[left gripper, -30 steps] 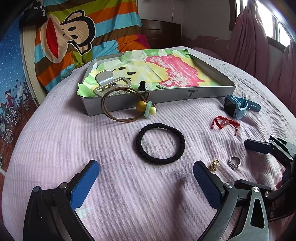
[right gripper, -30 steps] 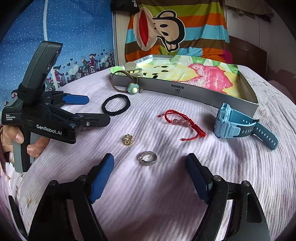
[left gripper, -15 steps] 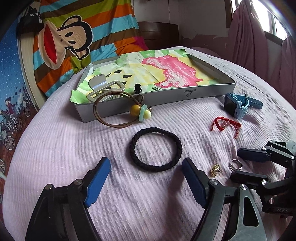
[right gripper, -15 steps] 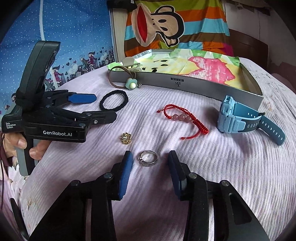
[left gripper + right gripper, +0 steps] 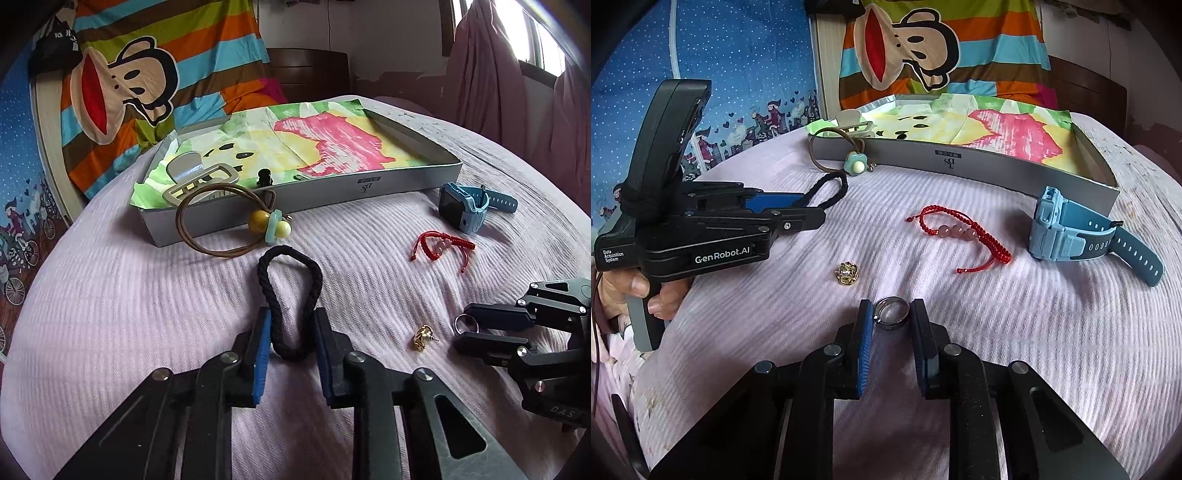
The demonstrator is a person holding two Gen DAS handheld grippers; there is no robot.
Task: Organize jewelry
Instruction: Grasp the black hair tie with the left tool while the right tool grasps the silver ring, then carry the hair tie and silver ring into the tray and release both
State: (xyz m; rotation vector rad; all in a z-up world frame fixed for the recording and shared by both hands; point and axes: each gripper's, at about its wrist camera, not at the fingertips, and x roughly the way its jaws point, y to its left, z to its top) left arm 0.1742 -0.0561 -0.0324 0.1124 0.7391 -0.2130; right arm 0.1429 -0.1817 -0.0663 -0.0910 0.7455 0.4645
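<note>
My left gripper [image 5: 291, 325] is shut on the black braided hair tie [image 5: 290, 288], squeezing it into a long loop on the pink bedspread; it also shows in the right wrist view [image 5: 827, 192]. My right gripper [image 5: 892, 317] is shut on the silver ring [image 5: 892, 313], which lies between the blue pads; the ring also shows in the left wrist view [image 5: 466, 324]. A gold earring [image 5: 848, 273] lies just left of the ring. A red bead bracelet [image 5: 960, 232] and a blue watch [image 5: 1067, 232] lie further back.
A shallow grey box [image 5: 369, 184] lined with colourful paper stands at the back, with a beige hair claw [image 5: 199, 181] inside. A brown hair elastic with a yellow and green charm [image 5: 229, 225] leans on its front wall. A monkey-print blanket [image 5: 129, 85] hangs behind.
Both grippers moved forward and closed: the left one squeezed the round black hair tie into a narrow loop, the right one closed around the silver ring.
</note>
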